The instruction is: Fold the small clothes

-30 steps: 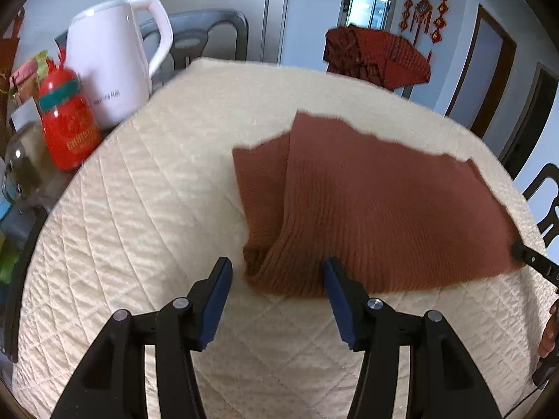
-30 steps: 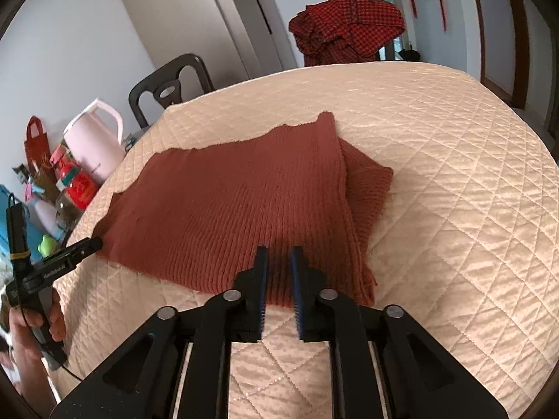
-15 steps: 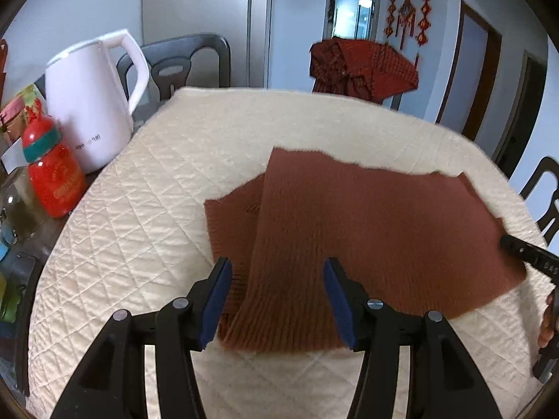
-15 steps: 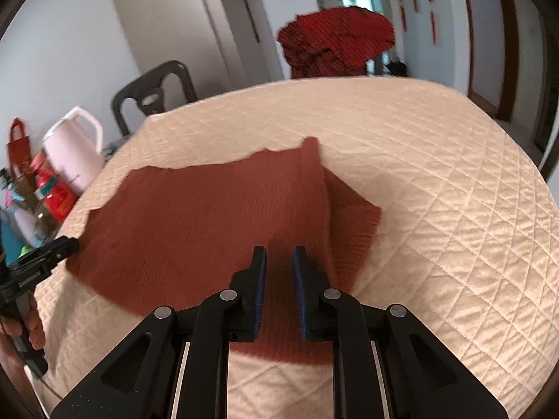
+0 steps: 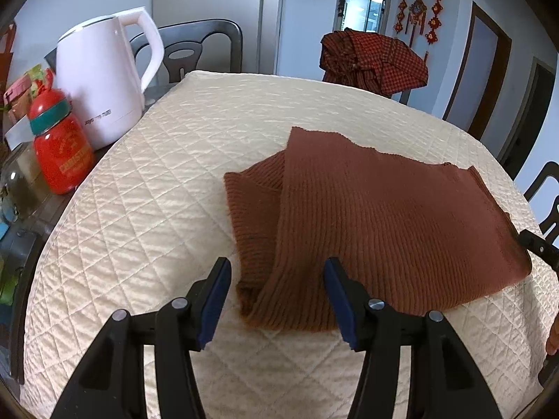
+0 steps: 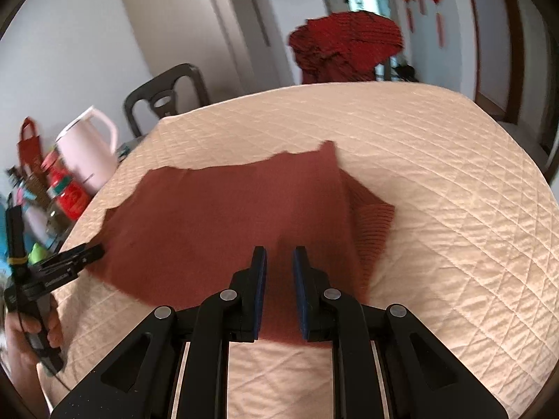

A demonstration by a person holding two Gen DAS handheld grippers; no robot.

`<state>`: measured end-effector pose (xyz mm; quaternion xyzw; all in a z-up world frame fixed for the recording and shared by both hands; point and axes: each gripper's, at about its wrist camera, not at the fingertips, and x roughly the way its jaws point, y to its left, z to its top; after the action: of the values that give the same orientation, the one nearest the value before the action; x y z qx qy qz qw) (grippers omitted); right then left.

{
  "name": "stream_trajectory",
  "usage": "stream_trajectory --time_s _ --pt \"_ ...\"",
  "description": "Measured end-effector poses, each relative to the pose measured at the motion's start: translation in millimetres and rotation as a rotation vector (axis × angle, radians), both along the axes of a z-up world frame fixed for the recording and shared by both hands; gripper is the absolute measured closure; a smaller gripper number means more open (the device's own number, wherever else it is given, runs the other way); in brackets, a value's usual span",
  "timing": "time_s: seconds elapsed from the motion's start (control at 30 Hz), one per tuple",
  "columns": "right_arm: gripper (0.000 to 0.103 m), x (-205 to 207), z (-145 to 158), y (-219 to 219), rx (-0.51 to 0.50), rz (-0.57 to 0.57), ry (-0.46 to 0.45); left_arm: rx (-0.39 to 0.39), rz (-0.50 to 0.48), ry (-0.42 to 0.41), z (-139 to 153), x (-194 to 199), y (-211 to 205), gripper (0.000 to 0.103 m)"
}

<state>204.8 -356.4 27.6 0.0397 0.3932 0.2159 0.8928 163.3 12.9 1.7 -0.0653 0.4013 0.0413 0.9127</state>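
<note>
- Now the brown knit [image 5: 384, 223] lies flat on the quilted surface [image 5: 174, 188], one edge folded over so a narrower layer pokes out from under the top one.
- Left gripper [image 5: 277, 289]: fingers wide apart, nothing between them; they hover over the knit's near corner, where the folded edge meets the hem. Whether they touch the cloth I cannot tell.
- Right gripper [image 6: 279, 279]: fingers close together with a narrow gap left, over the knit [image 6: 227, 216] near its near edge. The view is blurred, so I cannot tell whether any cloth is pinched between them.
- In the left view, the right gripper's tip shows at 3 o'clock, just beside the knit's far corner.
- In the right view, the left gripper [image 6: 70, 262] sits at 9 o'clock, held by a hand [image 6: 31, 335], its tip at the knit's left corner.
- A white kettle [image 5: 101, 80] stands at 10 o'clock in the left view, off the quilt's edge; a red jar [image 5: 61, 143] sits just beside it.
- A dark chair [image 5: 195, 49] stands behind the surface at 11 o'clock.
- A red checked cloth [image 5: 374, 59] is draped over something beyond the surface at 1 o'clock.
</note>
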Motion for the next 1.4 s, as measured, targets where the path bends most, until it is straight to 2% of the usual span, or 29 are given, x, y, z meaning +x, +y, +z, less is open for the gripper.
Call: stream_trajectory --time_s 0.2,0.5,0.67,1.0,1.2,1.3,1.4 --pt "0.087 -9.6 -3.5 36.7 -0.05 0.144 -0.01 -0.052 0.018 -0.002 -2.1 -4.9 7.4 0.04" --pt "0.088 12.5 -5.0 73.5 -0.068 0.218 0.005 -0.227 0.003 -0.011 -7.8 27.3 31.7 0.037" --pt "0.088 29.3 -24.7 89.9 -0.128 0.226 0.051 -0.294 -0.008 -0.017 -11.7 47.6 40.9 0.036" --pt "0.088 40.6 -19.2 103.8 -0.129 0.219 0.029 -0.34 -0.029 -0.025 -12.1 62.5 42.1 0.036" --pt "0.088 54.7 -22.4 110.1 -0.123 0.208 0.042 -0.252 -0.07 0.019 -9.5 42.8 29.4 0.042" --pt "0.088 57.6 -23.1 112.6 -0.123 0.193 0.051 -0.264 -0.054 0.019 -9.2 35.3 30.3 0.046" --pt "0.088 41.1 -20.4 111.3 -0.122 0.215 0.047 -0.282 -0.031 0.014 -10.3 32.8 36.2 0.056"
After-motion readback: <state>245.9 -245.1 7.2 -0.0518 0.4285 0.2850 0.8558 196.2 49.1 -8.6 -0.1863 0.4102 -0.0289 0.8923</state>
